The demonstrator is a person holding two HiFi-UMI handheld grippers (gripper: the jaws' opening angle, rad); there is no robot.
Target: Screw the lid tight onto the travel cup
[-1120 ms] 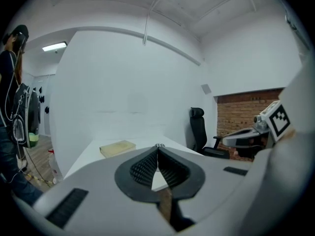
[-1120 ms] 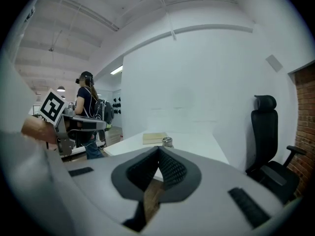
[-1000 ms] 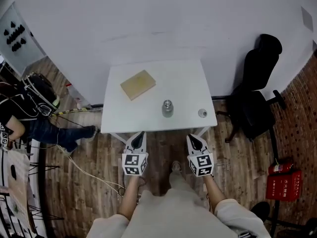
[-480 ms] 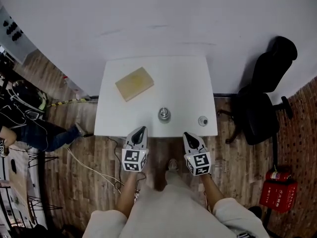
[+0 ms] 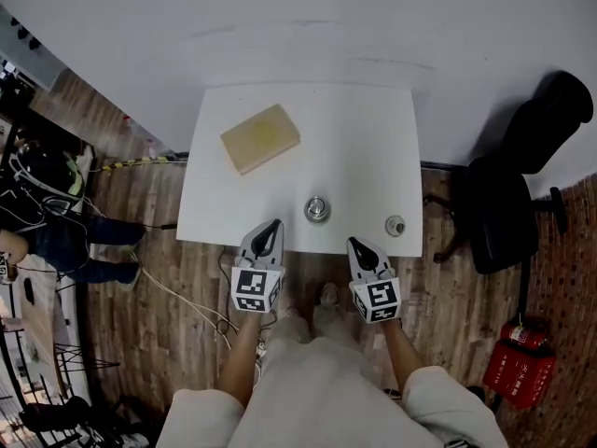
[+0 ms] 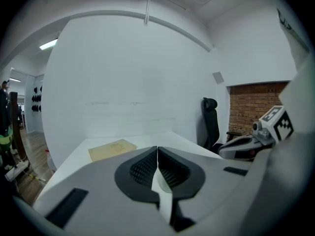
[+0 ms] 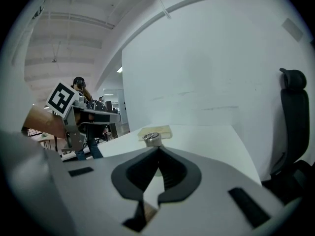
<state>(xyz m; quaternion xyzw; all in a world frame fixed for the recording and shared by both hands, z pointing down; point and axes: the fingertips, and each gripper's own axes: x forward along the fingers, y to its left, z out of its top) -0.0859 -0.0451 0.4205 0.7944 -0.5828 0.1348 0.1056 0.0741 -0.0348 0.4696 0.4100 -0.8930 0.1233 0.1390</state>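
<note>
Table — cup at 6 o'clock near the edge, lid apart at 5 o'clock, tan block at 10 o'clock. Left gripper, right gripper — jaws pressed together, empty, flanking the cup at the near edge

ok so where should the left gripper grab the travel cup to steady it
Probably its round side wall, below the mouth, coming level from the near edge of the table. The travel cup stands upright close to that edge, ahead of the shut left gripper, and its top must stay free for the lid.
</note>
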